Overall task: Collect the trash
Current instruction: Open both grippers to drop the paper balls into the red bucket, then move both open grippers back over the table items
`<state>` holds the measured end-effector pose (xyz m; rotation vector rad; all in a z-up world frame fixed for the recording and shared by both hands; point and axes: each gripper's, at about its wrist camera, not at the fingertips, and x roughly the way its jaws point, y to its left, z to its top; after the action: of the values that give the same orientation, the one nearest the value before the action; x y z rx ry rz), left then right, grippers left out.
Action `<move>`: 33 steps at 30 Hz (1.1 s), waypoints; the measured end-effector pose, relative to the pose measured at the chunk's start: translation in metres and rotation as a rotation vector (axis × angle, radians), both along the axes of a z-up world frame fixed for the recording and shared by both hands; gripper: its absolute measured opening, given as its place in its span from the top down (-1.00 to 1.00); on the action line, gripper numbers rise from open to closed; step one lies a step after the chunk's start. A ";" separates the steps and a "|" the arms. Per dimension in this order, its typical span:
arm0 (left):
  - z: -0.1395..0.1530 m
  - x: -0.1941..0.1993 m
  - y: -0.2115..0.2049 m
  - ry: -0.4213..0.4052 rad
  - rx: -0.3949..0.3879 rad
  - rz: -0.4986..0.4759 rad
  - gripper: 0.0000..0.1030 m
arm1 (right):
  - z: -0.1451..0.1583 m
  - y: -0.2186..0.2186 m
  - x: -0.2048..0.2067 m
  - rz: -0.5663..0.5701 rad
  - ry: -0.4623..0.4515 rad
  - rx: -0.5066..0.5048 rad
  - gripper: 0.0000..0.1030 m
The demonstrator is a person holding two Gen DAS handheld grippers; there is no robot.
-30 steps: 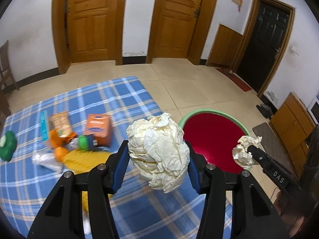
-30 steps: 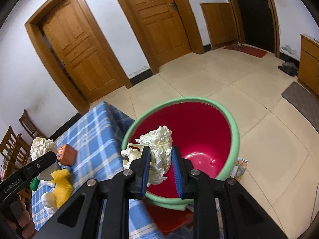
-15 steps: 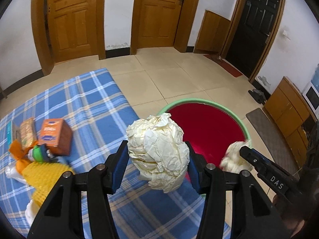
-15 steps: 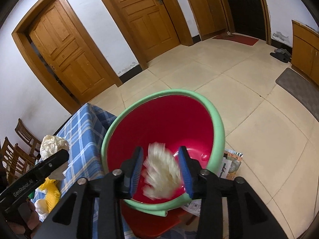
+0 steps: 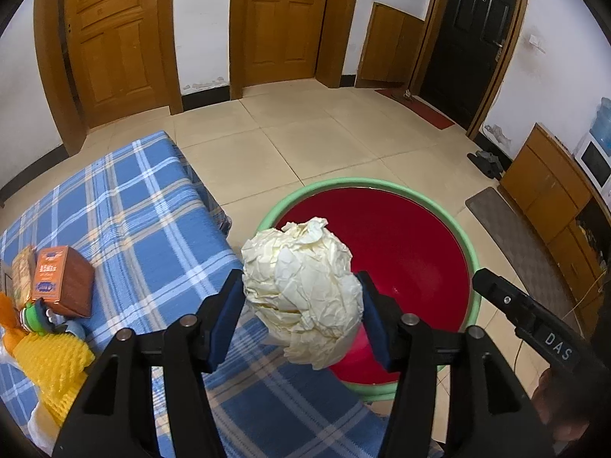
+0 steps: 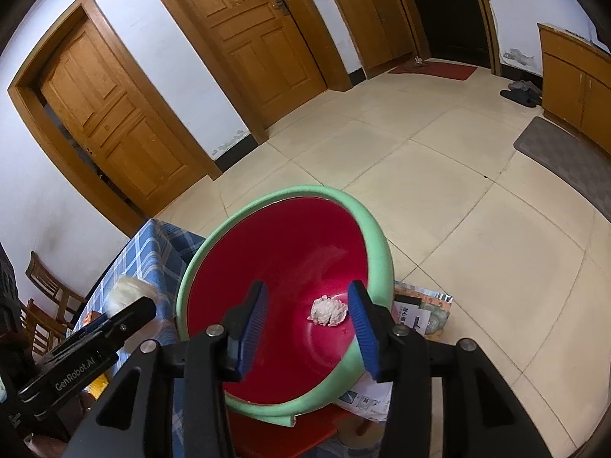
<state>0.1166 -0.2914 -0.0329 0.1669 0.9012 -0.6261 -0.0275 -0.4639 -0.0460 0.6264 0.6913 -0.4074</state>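
Right tool, lower centre of right wrist view: jaws just opened, spread wide, nothing between the pads. Small wad, gripped a second ago, now lying on the floor of the red basin; one piece of trash delivered.

Left tool, lower centre of left wrist view: jaws just eased apart; big wad still between the pads, seemingly touching both, grip probably loosening. Carried from above the tabletop toward the basin, now overlapping its green rim at centre frame. Likely next: release into the basin. More items, among them a box, remaining at left edge.
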 end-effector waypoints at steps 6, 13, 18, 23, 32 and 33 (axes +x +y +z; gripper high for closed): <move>-0.001 -0.003 -0.004 0.002 0.002 0.003 -0.40 | 0.000 -0.002 0.000 -0.003 -0.004 0.013 0.02; 0.003 -0.005 0.004 0.010 -0.003 0.027 -0.41 | 0.002 -0.001 0.000 -0.001 -0.011 0.017 -0.06; 0.007 -0.009 0.014 0.015 -0.016 0.044 -0.41 | 0.004 0.002 -0.001 0.003 -0.015 0.015 -0.15; 0.013 -0.011 0.025 0.013 -0.026 0.066 -0.41 | 0.008 0.007 0.000 0.016 -0.020 0.014 -0.27; 0.025 -0.016 0.055 0.004 -0.041 0.130 -0.41 | 0.019 0.022 0.003 0.055 -0.028 0.001 -0.51; 0.026 -0.018 0.057 0.005 -0.040 0.135 -0.41 | 0.020 0.024 0.003 0.064 -0.028 0.000 -0.53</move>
<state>0.0990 -0.2345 -0.0070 0.0676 0.8956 -0.5186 -0.0244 -0.4399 -0.0261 0.6072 0.6824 -0.3388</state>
